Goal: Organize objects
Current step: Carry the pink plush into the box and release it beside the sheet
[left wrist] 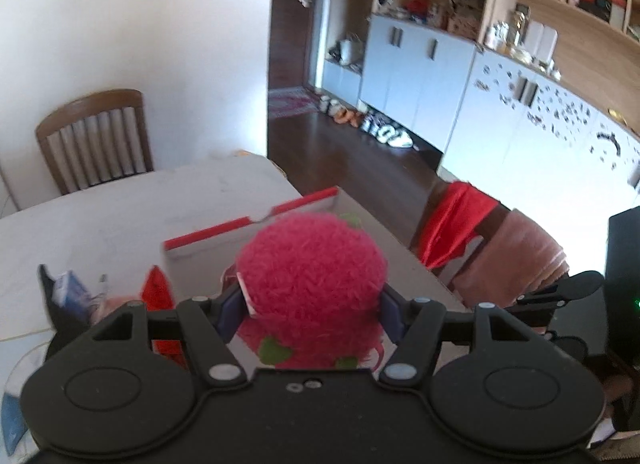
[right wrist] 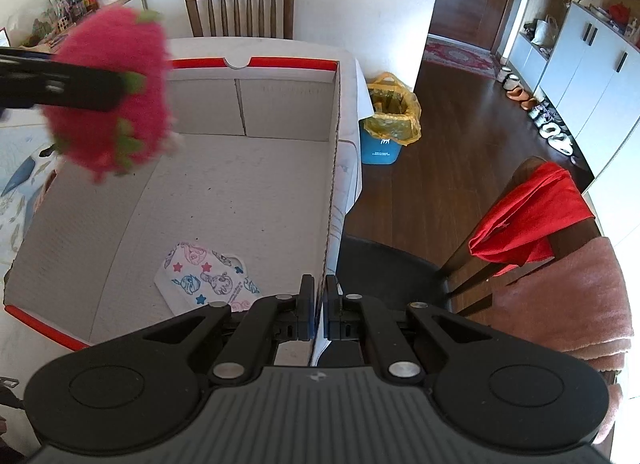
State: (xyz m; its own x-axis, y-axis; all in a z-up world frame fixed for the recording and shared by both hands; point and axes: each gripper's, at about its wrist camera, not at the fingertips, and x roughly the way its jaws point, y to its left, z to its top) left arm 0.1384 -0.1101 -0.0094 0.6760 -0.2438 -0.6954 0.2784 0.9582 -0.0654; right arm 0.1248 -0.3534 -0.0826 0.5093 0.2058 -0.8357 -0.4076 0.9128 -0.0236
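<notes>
2 tools were in play: the left tool [left wrist: 312,304] was clamped on a fuzzy pink plush [left wrist: 312,284], held up in the air over the far left part of the open cardboard box [right wrist: 256,200]. The right tool [right wrist: 319,304] was pinched tight on the box's near right wall. Down inside the box, a patterned packet [right wrist: 204,276] lay flat near that wall. The box sat on the white surface [left wrist: 100,216].

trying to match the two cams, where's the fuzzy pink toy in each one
Left wrist view: the fuzzy pink toy is at lower centre, clamped in the left hand-held gripper.
Right wrist view: it is at upper left, over the cardboard box.
Shared landmark: the cardboard box with the red edge.
</notes>
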